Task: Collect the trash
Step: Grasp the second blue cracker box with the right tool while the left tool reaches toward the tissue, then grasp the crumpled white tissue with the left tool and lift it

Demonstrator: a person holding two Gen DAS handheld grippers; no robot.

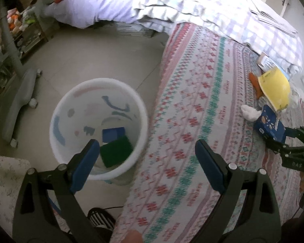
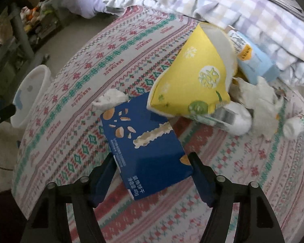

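The right gripper [image 2: 152,172] straddles the near end of the blue biscuit box [image 2: 146,141], one finger on each long side. The pads sit at the box's edges, the right one touching or all but touching; firm pressure on both sides cannot be confirmed from the right wrist view, so the jaws are best read as spread around the box rather than clamped on it. The box lies flat on the patterned bedspread [image 2: 87,77], its long axis running away from the gripper and leaning slightly left. A grasp across the short width is therefore the likely next step.

Just beyond the box lie a crumpled tissue [image 2: 111,98] at its far left corner and a yellow paper bag [image 2: 192,77] overlapping its far right corner (lifting may drag the bag). A pale blue carton [image 2: 255,60] rests further back.

The left gripper [image 1: 146,162] hangs spread and empty over the bed edge. The white trash bin [image 1: 99,129] stands on the floor beside the bed, well apart from the box; a blue box and a green item are already inside.
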